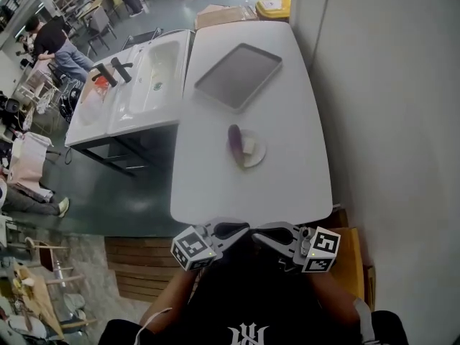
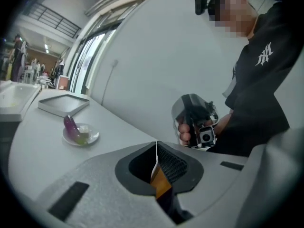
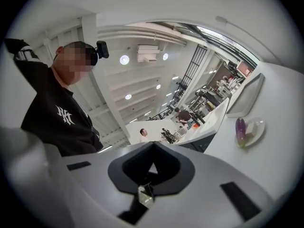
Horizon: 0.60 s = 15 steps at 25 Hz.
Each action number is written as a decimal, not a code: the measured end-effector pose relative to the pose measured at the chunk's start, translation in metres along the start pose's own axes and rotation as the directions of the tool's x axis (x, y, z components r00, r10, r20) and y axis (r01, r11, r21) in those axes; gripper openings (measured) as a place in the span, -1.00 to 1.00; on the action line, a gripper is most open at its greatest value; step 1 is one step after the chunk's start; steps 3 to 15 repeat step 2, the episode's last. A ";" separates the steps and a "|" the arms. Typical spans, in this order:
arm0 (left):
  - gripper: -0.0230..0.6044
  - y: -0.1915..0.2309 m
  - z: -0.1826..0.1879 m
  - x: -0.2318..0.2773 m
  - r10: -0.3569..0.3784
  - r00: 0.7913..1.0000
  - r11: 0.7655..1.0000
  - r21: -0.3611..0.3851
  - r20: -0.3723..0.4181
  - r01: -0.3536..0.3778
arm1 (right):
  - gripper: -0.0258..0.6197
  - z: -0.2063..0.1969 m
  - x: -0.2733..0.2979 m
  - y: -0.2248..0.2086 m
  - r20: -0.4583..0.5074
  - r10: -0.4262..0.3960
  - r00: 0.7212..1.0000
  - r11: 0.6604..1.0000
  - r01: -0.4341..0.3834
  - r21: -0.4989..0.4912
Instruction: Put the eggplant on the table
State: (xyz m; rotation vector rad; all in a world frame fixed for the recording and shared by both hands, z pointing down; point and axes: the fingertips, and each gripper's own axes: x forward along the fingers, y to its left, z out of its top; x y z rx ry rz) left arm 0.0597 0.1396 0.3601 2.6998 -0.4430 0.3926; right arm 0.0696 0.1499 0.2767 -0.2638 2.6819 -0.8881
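Eggplant (image 1: 235, 140) lies on plate (image 1: 256, 154); tray (image 1: 238, 75) beyond; sink (image 1: 154, 70) beside table (image 1: 287, 182).

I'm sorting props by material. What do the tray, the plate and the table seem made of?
The tray looks like metal: matte grey with a thin raised rim. The plate is white and glossy, ceramic or plastic; I can't tell which. The table has a smooth white top, probably laminate.

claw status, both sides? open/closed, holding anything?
Left claw: closed, holding nothing.
Right claw: closed, holding nothing.
Eggplant lies on the plate, away from both.
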 end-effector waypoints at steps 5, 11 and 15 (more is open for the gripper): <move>-0.90 0.008 0.004 0.001 0.042 0.999 0.999 0.025 -0.032 -0.041 | -0.91 0.003 -0.010 0.002 -0.010 0.027 1.000 1.000 -0.027 0.000; -0.90 0.008 0.004 0.001 0.042 0.999 0.999 0.025 -0.032 -0.041 | -0.91 0.003 -0.010 0.002 -0.010 0.027 1.000 1.000 -0.027 0.000; -0.90 0.008 0.004 0.001 0.042 0.999 0.999 0.025 -0.032 -0.041 | -0.91 0.003 -0.010 0.002 -0.010 0.027 1.000 1.000 -0.027 0.000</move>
